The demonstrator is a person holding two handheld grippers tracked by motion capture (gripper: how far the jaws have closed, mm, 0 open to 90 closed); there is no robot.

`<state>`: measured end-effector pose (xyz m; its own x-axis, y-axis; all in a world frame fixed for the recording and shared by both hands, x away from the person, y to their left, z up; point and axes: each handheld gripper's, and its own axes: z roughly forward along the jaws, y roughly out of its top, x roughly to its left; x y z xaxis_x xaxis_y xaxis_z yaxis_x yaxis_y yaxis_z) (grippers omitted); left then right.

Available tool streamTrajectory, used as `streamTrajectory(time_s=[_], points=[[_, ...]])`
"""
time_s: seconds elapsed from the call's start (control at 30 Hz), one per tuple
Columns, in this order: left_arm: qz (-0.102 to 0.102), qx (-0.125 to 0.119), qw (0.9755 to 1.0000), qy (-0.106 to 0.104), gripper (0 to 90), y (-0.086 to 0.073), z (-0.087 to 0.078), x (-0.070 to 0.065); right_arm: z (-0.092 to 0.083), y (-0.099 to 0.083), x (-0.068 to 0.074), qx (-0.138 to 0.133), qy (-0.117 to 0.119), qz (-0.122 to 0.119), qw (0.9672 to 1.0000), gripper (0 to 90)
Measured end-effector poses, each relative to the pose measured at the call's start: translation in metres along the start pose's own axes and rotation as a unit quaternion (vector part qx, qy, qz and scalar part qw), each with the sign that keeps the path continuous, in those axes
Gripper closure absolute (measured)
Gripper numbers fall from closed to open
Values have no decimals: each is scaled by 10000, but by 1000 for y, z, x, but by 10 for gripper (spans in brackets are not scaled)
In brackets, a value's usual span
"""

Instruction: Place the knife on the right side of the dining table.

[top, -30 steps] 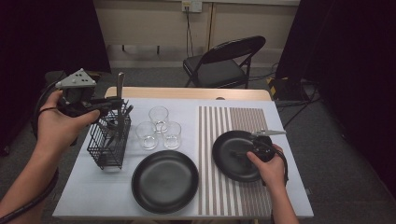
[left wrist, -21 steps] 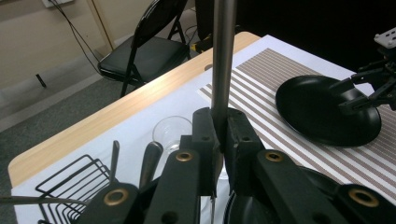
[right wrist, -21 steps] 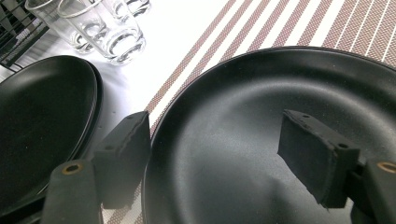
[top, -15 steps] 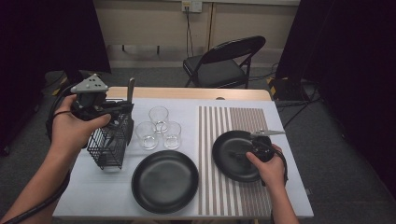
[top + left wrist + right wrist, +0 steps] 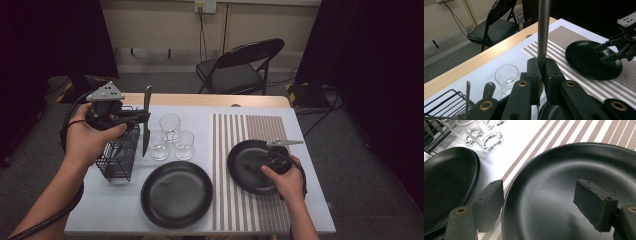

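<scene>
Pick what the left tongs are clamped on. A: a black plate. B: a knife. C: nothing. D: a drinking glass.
B: the left tongs pinch a knife by its metal handle, blade hanging down beside the wire basket.

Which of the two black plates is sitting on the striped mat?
The black plate under the right hand-held gripper lies on the striped mat. The other black plate rests on the plain white tabletop beside the mat.
</scene>
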<state>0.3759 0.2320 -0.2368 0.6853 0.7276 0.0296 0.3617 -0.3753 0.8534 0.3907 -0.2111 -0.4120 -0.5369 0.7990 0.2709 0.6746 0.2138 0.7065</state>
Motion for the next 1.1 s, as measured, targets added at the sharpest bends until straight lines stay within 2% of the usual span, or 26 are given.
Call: streamTrajectory(time_s=[0.77,0.97,1.1], points=[[-77,39,9998,-192,837,-9,23,-6,1,11,10,-50,88,-171,9998,231],[-79,59,9997,-214,837,-10,28,-9,1,14,14,-18,84,-274,9996,231],[-74,61,9996,-254,837,-9,30,-10,-1,20,17,-92,81,-339,9993,213]])
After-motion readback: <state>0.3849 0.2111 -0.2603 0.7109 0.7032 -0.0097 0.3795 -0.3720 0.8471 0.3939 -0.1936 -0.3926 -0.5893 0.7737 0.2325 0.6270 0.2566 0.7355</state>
